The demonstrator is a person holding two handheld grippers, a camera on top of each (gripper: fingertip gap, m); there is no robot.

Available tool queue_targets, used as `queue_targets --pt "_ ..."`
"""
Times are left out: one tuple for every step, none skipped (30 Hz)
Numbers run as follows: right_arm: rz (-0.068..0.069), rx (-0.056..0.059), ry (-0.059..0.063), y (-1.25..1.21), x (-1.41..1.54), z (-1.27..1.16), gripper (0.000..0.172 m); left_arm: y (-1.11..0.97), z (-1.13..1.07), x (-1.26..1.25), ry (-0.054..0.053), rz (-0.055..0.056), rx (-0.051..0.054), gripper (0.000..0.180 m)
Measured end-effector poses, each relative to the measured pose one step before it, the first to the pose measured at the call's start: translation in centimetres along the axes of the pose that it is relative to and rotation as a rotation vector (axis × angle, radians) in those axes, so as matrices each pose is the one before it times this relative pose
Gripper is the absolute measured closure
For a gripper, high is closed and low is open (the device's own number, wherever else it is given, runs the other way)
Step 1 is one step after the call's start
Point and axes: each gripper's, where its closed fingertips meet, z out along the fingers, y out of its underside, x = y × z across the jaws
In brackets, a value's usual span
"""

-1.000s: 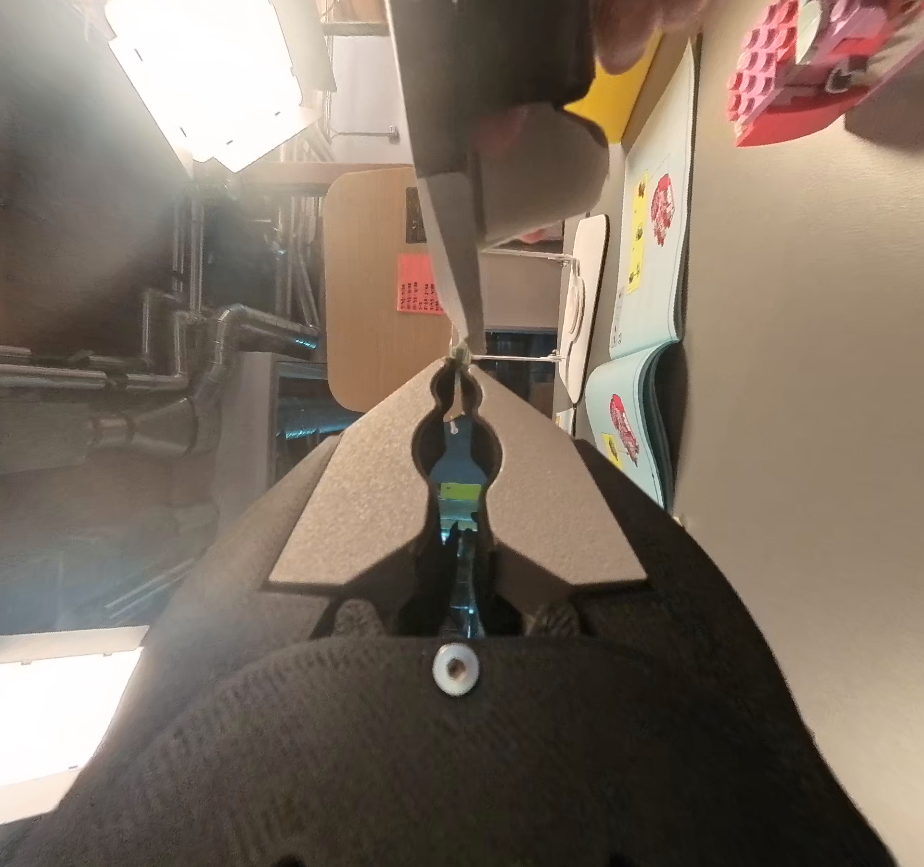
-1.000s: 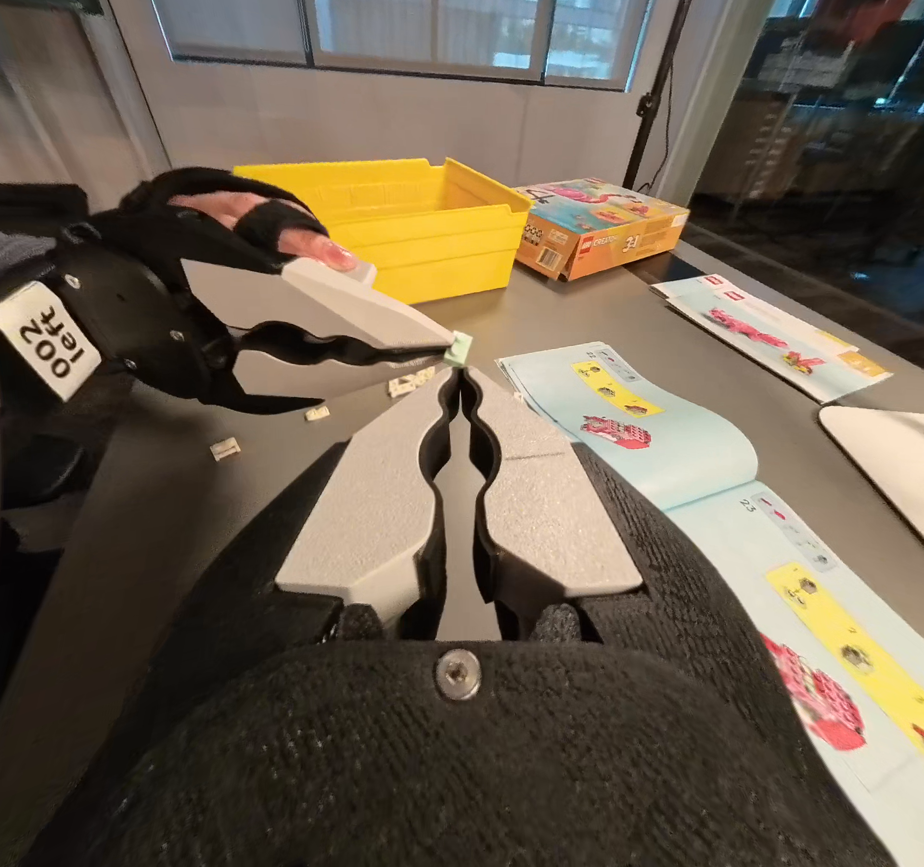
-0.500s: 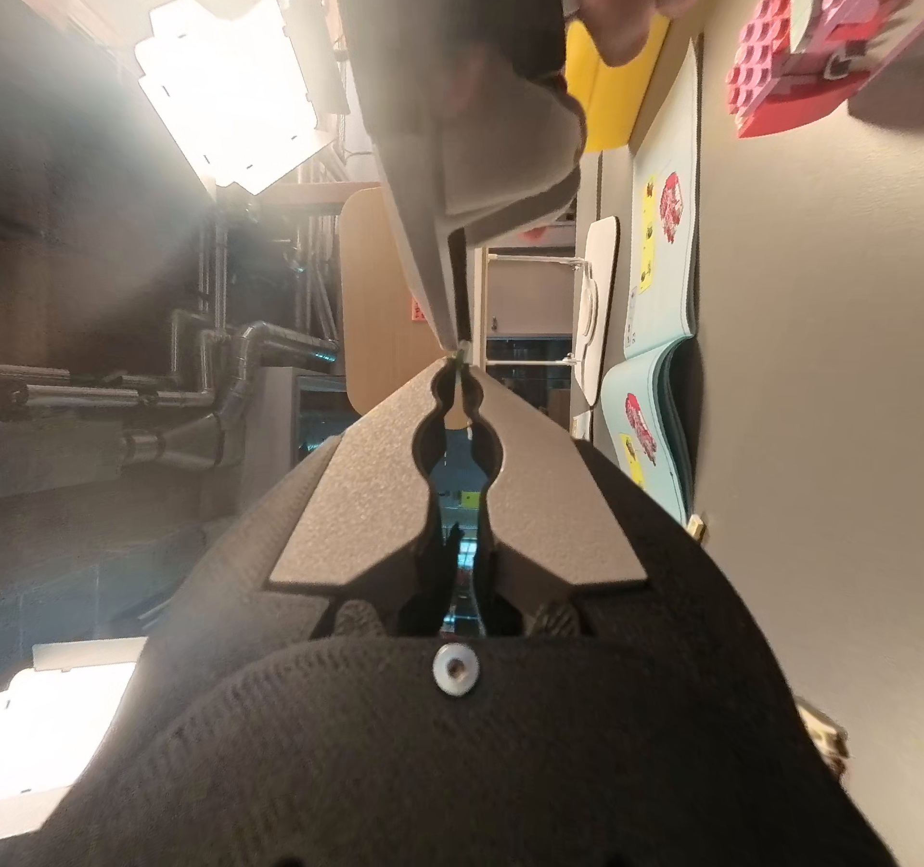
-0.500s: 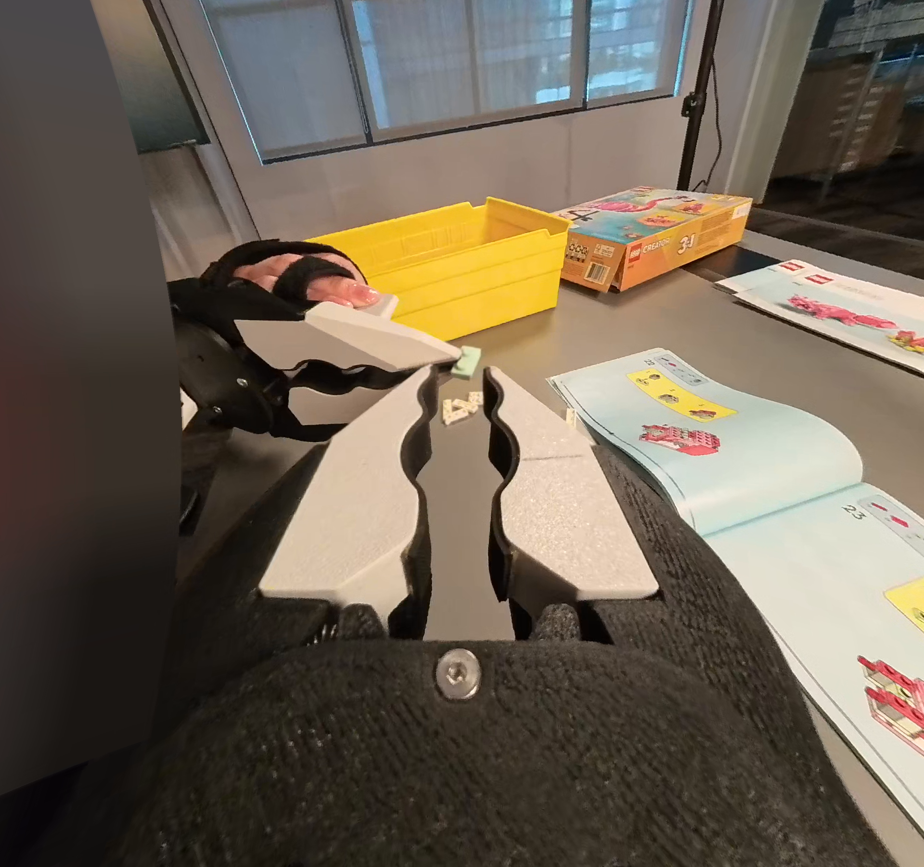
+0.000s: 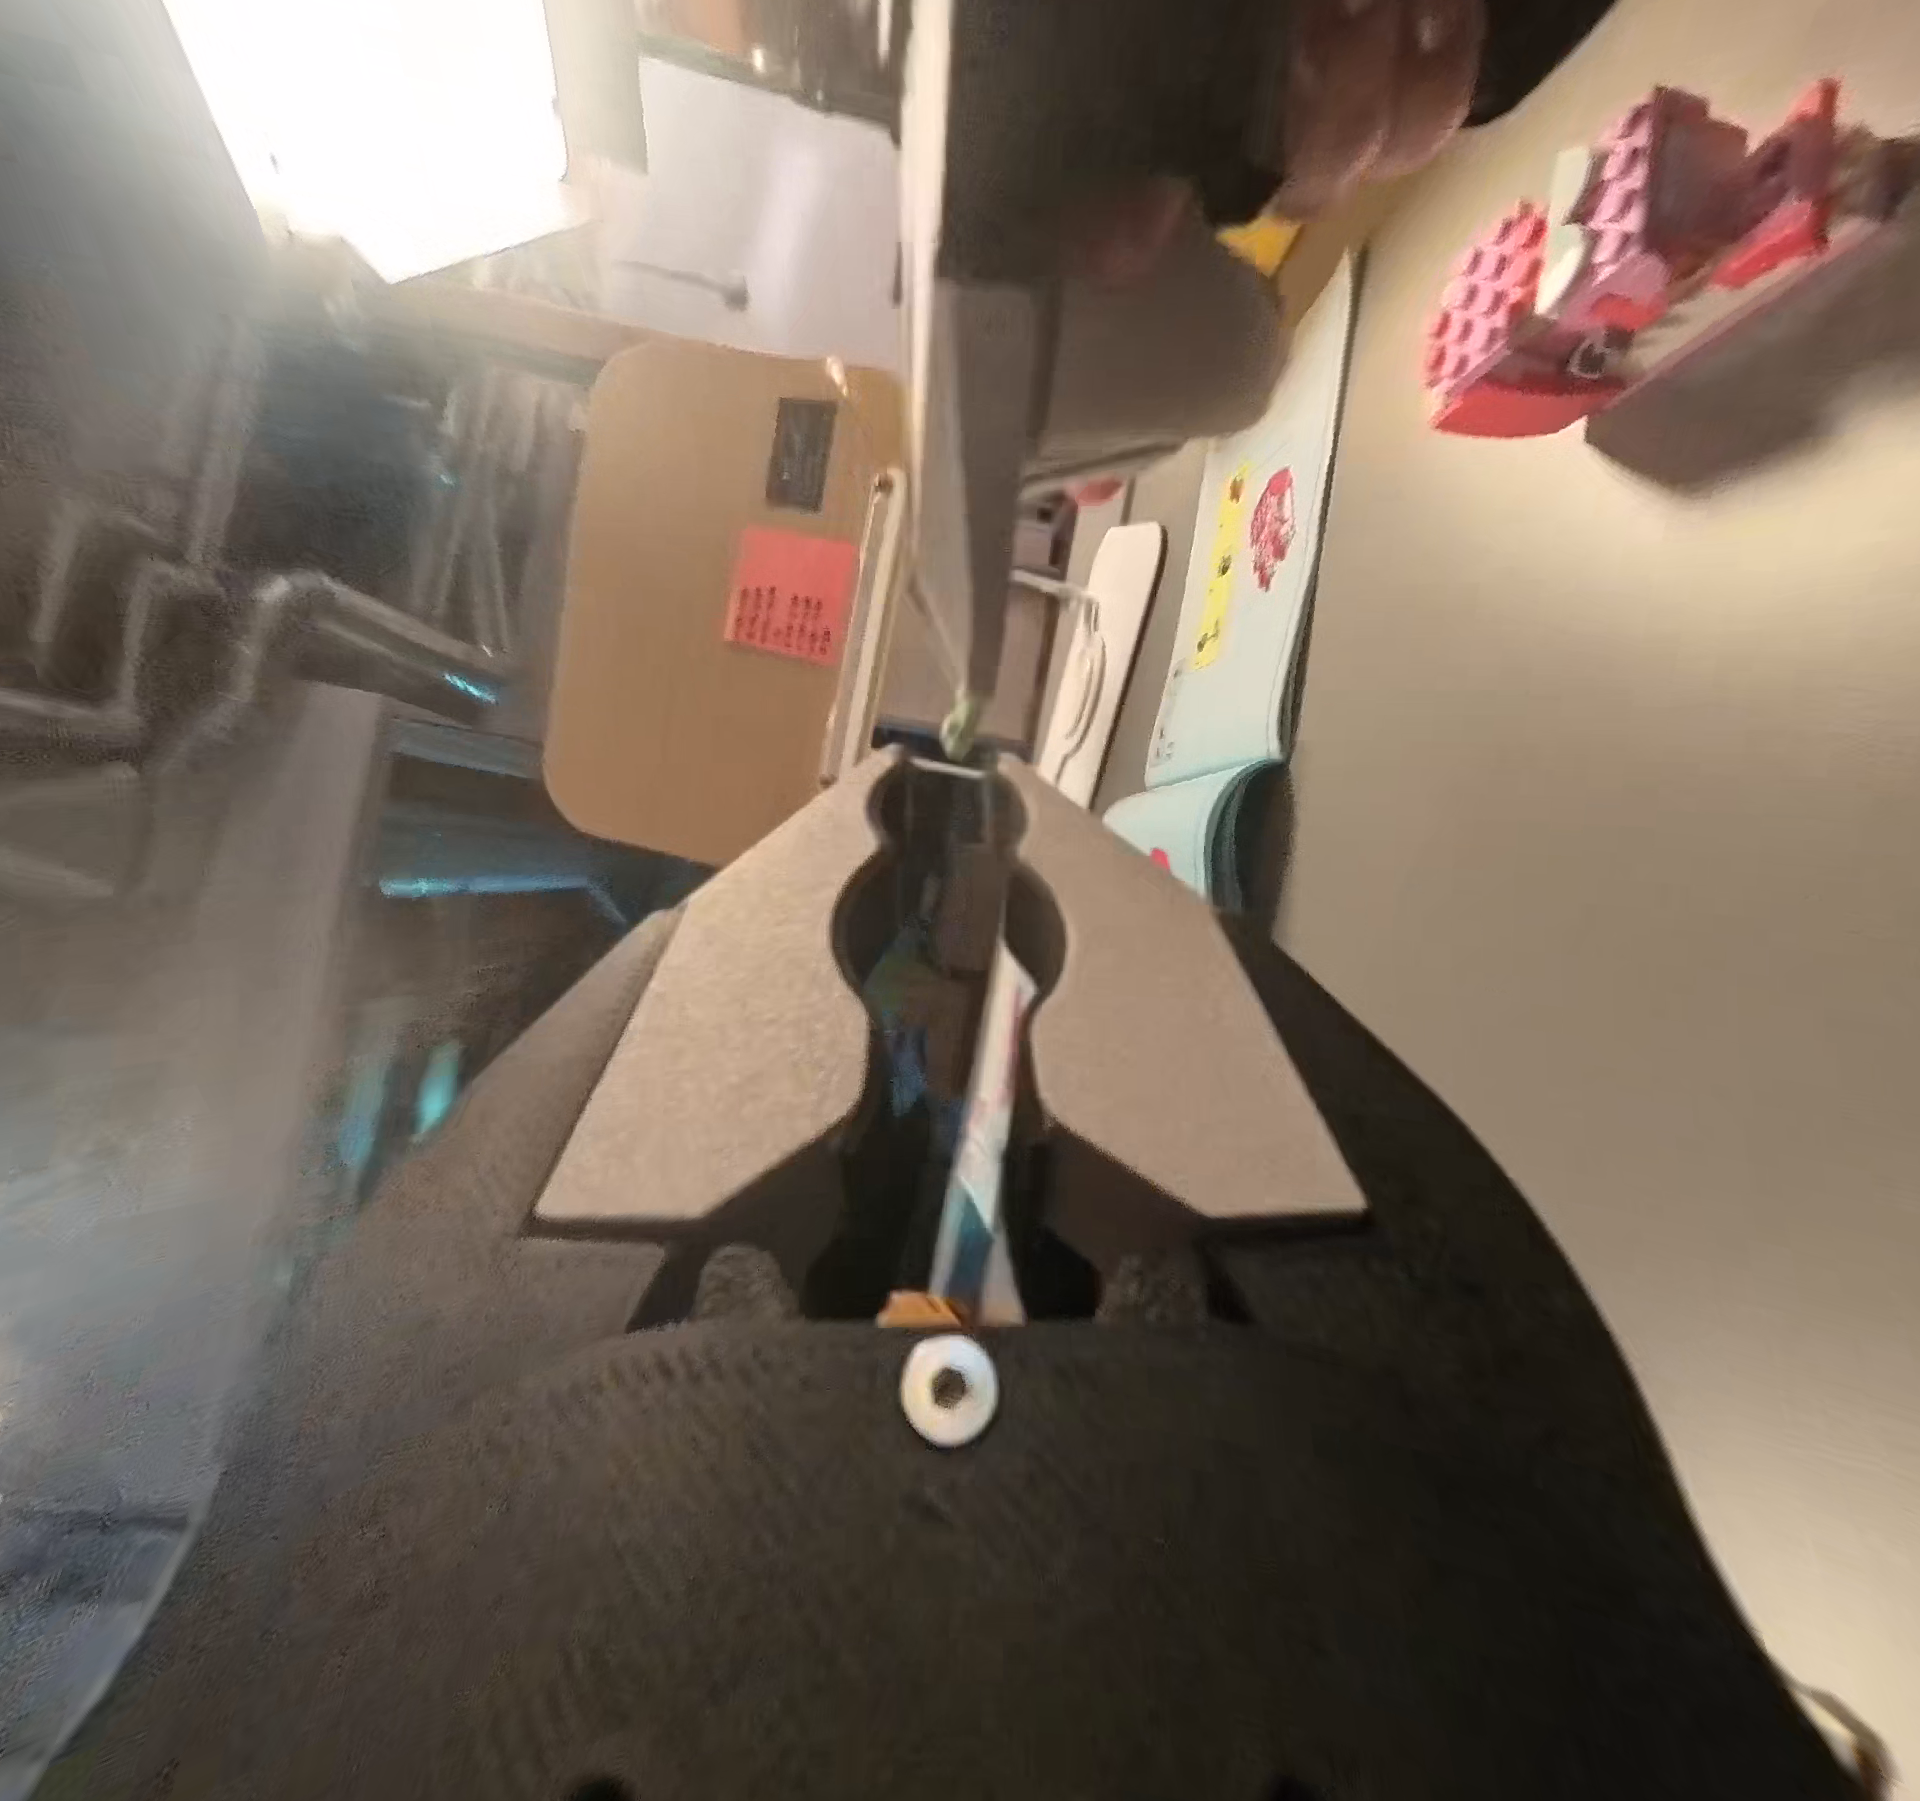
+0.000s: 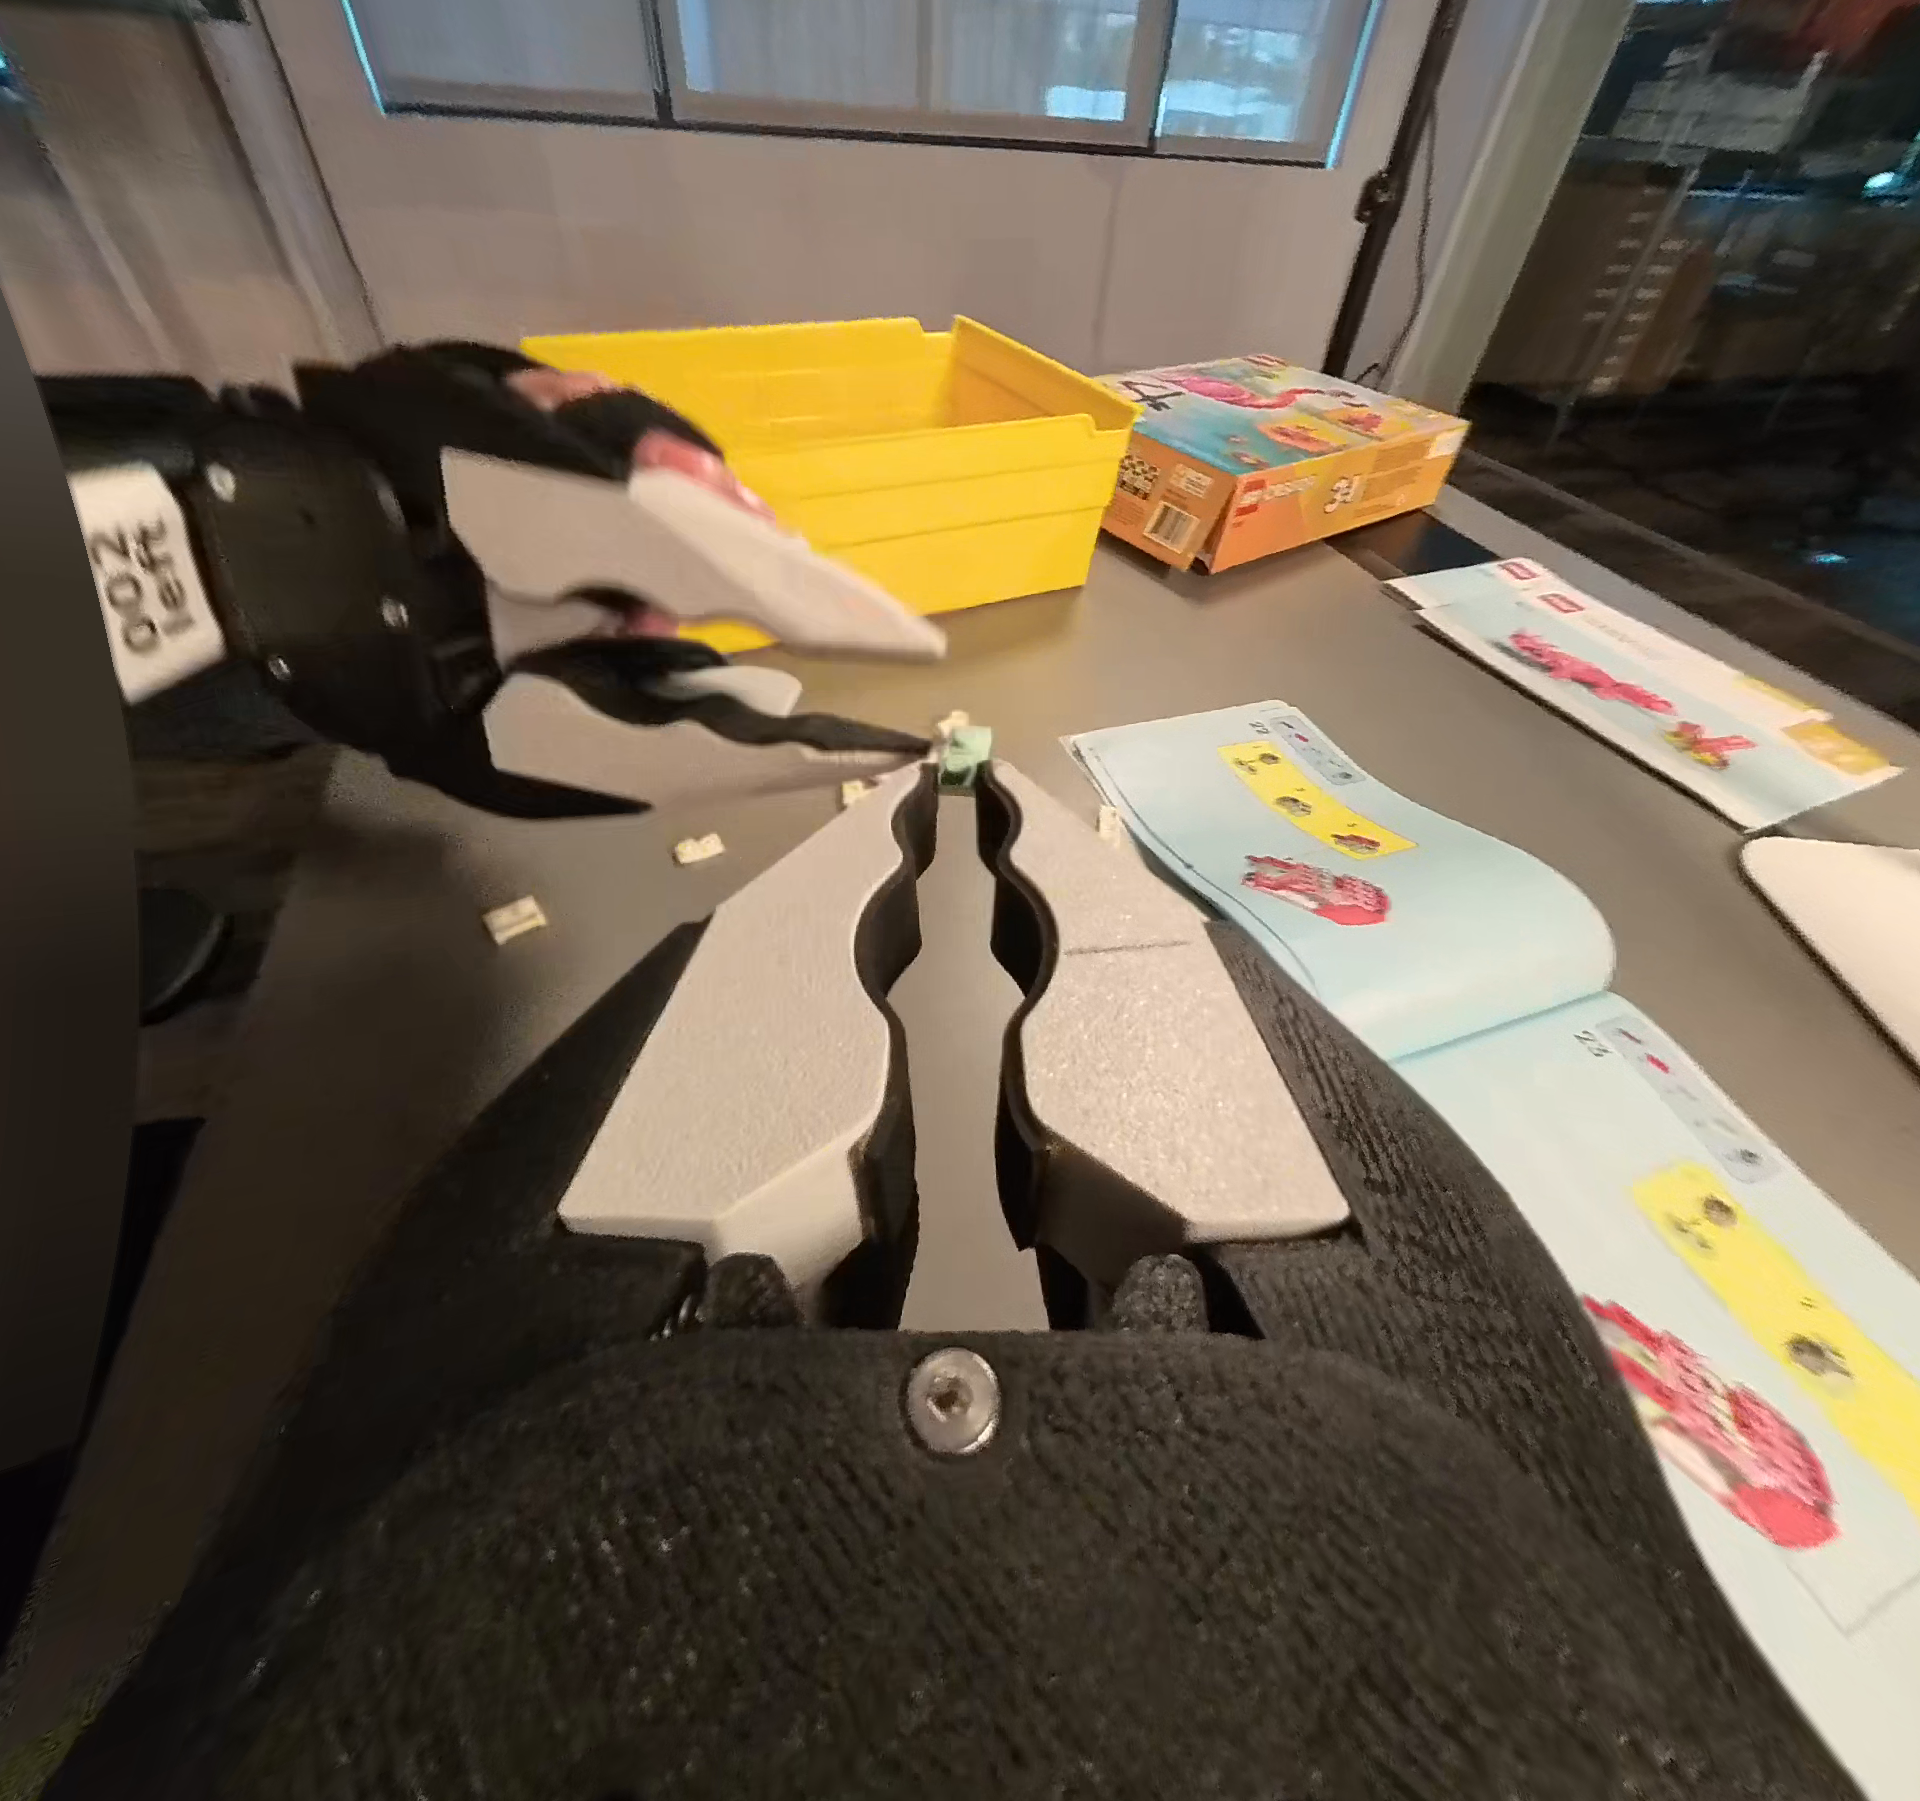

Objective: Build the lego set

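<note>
Right hand-held gripper (image 6: pixel 958 783): two matte grey, grainy fingers with wavy black inner edges, their tips clamped on a small pale-green plastic brick (image 6: pixel 964 754) held above the smooth grey tabletop (image 6: pixel 1195 650). Left hand-held gripper (image 6: pixel 914 702), of like build, has its jaws apart, the lower tip just beside the brick on its left. Small cream pieces (image 6: pixel 514 918) lie scattered below; a glossy yellow bin (image 6: pixel 935 463) stands behind, and an open pale-blue booklet (image 6: pixel 1351 878) lies to the right.
</note>
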Motion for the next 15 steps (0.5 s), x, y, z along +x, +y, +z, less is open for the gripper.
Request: queue_targets --pt "-0.0233 -0.0078 0.0150 -0.057 -0.107 -0.049 0.166 0.699 -0.311 -0.410 0.0033 -0.0522 -0.0243 0.158" --pt "-0.0217 -0.0096 0.0095 -0.086 -0.300 0.016 0.166 0.725 -0.470 -0.654 -0.0024 -0.0612 -0.0222 0.151" --pt "-0.0222 -0.0134 0.0074 -0.106 -0.486 0.099 0.166 0.642 -0.685 -0.884 -0.0062 -0.0650 -0.0156 0.149" --pt "-0.0198 -0.0175 0.0073 -0.098 -0.658 0.213 0.167 0.528 -0.863 -1.154 -0.0142 -0.0691 -0.0110 0.148" --pt "-0.0188 -0.0218 0.0120 -0.016 -0.695 0.318 0.167 0.469 -0.995 -1.356 -0.0181 -0.0719 -0.0100 0.146" --pt "-0.0218 -0.0199 0.0116 0.036 -0.766 0.406 0.167 0.441 -1.067 -1.525 -0.0220 -0.0716 -0.0121 0.145" --pt "-0.0186 -0.0227 0.0097 0.162 -0.735 0.494 0.166 0.506 -1.121 -1.669 -0.0288 -0.0675 -0.0172 0.145" --pt "-0.0103 -0.0233 0.0051 0.252 -0.714 0.611 0.167 0.567 -1.123 -1.787 -0.0355 -0.0652 -0.0214 0.146" --pt "-0.0011 -0.0226 -0.0033 0.303 -0.704 0.726 0.167 0.624 -1.055 -1.659 -0.0284 -0.0551 -0.0248 0.146" --pt "0.0053 -0.0221 -0.0076 0.369 -0.665 0.844 0.167 0.709 -0.985 -1.641 -0.0306 -0.0410 -0.0306 0.146" --pt "0.0067 -0.0285 -0.0038 0.523 -0.480 0.926 0.167 0.794 -0.913 -1.719 -0.0372 -0.0266 -0.0344 0.146" --pt "0.0011 -0.0380 -0.0031 0.684 -0.377 0.962 0.167 0.858 -0.810 -1.748 -0.0395 -0.0172 -0.0368 0.146" --pt "0.0003 -0.0425 -0.0026 0.754 -0.281 0.951 0.167 0.888 -0.711 -1.711 -0.0354 -0.0121 -0.0362 0.146" --pt "0.0004 -0.0399 -0.0030 0.714 -0.201 0.893 0.167 0.916 -0.570 -1.577 -0.0258 -0.0091 -0.0351 0.148" --pt "0.0000 -0.0380 -0.0091 0.696 -0.207 0.799 0.166 1.023 -0.412 -1.531 -0.0214 -0.0094 -0.0398 0.150"
